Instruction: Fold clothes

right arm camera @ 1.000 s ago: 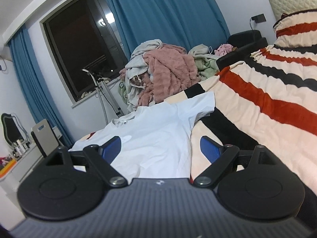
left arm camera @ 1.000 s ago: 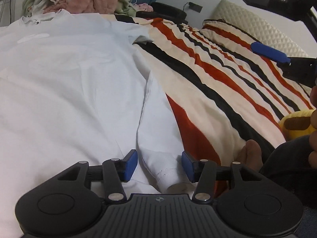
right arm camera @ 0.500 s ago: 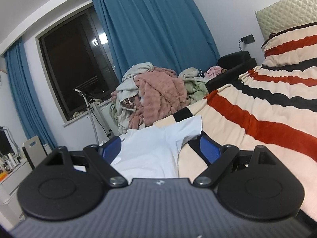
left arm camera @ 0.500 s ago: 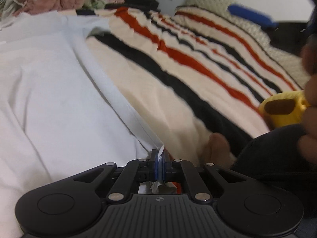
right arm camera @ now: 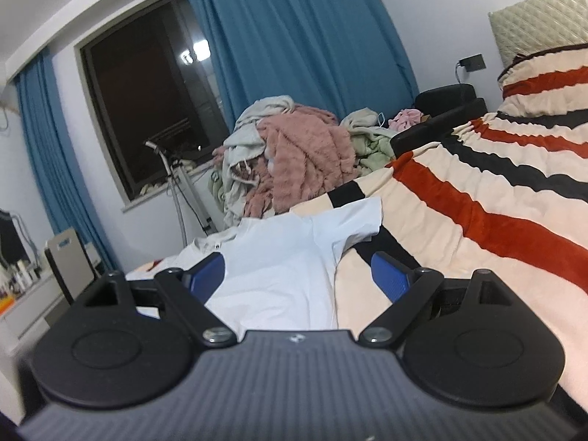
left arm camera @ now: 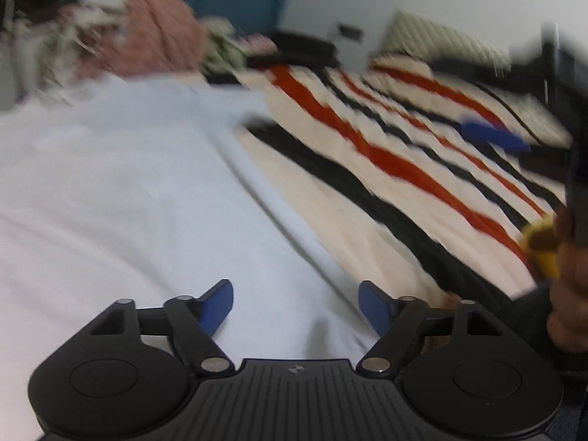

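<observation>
Folding is at an early stage, by my reading: the white T-shirt lies spread flat on the striped blanket, collar toward the far edge of the bed where the pile of laundry is heaped, one short sleeve reaching out onto the stripes. No fold shows yet in either view. The left gripper hangs low over the shirt's near part, jaws spread wide with nothing between them — its view is smeared with motion blur, so finer detail of the cloth's edge is hard to make out. The right gripper is held higher and level, looking along the shirt toward the curtains, its fingers likewise apart and empty. The next move probably calls for pinching a side hem or sleeve and carrying it across the body — gripping one layer only, without snagging the blanket beneath.
</observation>
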A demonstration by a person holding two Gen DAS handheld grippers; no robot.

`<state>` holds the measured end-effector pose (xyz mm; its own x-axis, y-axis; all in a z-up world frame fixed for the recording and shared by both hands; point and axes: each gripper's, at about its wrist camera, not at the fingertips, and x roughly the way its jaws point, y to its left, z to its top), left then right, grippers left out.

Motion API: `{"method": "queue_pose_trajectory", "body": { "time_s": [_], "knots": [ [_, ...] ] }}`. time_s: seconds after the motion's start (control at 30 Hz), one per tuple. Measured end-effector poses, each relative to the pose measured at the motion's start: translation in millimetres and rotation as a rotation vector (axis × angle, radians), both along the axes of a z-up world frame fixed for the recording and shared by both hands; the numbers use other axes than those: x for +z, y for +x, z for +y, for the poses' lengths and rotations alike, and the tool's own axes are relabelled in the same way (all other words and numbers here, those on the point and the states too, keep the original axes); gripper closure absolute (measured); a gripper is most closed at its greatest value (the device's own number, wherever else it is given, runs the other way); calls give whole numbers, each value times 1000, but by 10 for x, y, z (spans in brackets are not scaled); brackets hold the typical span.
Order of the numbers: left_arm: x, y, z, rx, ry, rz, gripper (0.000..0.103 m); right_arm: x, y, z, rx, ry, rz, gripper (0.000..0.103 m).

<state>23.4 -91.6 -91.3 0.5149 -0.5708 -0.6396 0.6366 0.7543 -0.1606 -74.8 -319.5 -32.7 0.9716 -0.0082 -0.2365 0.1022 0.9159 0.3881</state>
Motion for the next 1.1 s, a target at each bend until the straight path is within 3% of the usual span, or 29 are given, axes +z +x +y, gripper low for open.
{"method": "queue_pose_trajectory", "body": {
  "time_s": [0.27, 0.47, 0.73, 0.83, 1.0, 1.1],
  "knots": [
    [558, 37, 637, 220, -3, -217, 16, -25, 89, 206, 50, -78, 39, 15],
    [601, -15, 863, 295, -39, -233, 0, -72, 169, 502, 101, -169, 57, 15],
    [651, -83, 1148, 392, -83, -253, 0, -104, 282, 659, 111, -200, 74, 15],
    [616, -98, 1134, 387, -75, -253, 0, -107, 473, 682, 79, -183, 68, 15],
    [567, -107, 1153, 409, -42, -294, 0, -24, 1151, 604, 17, -175, 43, 15],
    [520, -73, 1196, 446, -40, -276, 0, -122, 1602, 379, -2, -111, 30, 15]
  ]
}}
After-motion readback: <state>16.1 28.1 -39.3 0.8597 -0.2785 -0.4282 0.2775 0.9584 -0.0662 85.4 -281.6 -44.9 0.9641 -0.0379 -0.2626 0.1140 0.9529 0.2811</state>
